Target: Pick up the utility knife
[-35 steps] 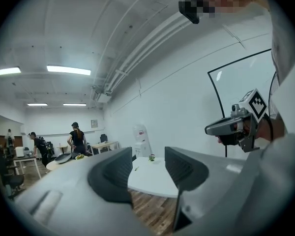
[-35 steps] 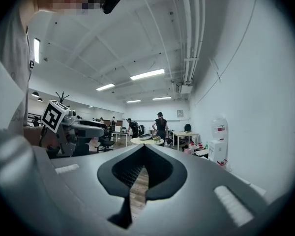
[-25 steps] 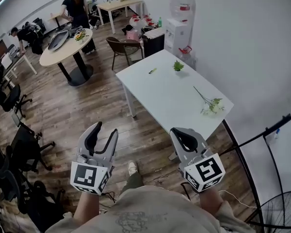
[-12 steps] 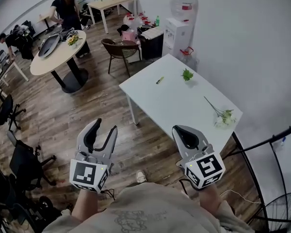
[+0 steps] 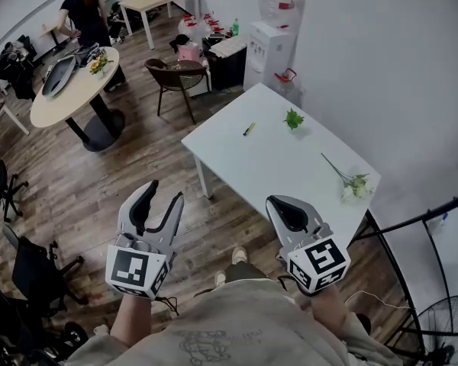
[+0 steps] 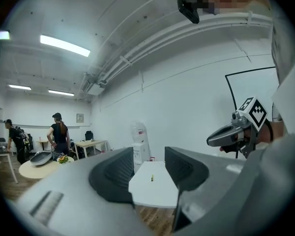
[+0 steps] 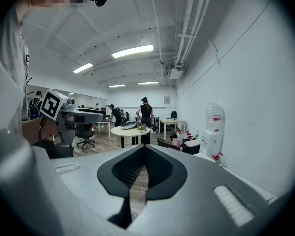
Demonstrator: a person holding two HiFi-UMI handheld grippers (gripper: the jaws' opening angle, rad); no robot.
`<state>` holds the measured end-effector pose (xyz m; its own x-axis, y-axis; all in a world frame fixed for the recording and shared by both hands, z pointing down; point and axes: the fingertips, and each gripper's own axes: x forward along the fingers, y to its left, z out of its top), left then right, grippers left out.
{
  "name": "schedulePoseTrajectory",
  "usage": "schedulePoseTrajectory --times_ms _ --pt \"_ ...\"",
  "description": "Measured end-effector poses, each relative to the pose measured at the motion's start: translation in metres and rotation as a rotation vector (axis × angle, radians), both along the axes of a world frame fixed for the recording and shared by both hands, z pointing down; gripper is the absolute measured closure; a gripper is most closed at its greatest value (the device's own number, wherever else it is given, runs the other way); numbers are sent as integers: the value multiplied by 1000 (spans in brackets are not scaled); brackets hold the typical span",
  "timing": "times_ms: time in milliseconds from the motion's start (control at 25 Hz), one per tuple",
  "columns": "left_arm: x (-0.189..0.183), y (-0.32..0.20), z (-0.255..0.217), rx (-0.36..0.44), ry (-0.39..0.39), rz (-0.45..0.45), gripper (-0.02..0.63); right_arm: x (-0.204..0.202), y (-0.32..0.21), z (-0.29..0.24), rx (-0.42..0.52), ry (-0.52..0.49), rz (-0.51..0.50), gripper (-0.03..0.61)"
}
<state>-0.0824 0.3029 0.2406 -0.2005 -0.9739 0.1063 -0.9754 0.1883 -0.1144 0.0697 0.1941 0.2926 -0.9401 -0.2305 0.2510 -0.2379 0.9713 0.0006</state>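
Utility knife (small, yellowish) lies on far part of white surface, well apart from both grippers. Step in hand, likely: approach. Best to close in first, line open jaws across handle, come down level. Left gripper held low before body, jaws apart, empty; right gripper alongside, jaws together, nothing between.

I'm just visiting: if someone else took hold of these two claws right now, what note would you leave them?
Left gripper: jaws apart, empty, held in the air short of the white table.
Right gripper: jaws together, nothing between them, also in the air.
Utility knife: probably the small yellowish thing lying near the table's far end, untouched.
Done: nothing yet.
Left: get to the table, close a gripper on the knife, lift it.
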Motion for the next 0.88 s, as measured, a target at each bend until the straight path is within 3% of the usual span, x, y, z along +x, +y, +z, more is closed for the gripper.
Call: schedulePoseTrajectory --times_ms 400,760,880 --pt "-42 -62 27 -47 15 44 419 -39 -58 26 -26 36 29 549" --pt "-80 -166 35 -70 20 95 420 -74 -151 46 -59 63 89 549" --pt "-88 -207 53 -125 32 139 419 -84 -184 52 -72 64 116 549"
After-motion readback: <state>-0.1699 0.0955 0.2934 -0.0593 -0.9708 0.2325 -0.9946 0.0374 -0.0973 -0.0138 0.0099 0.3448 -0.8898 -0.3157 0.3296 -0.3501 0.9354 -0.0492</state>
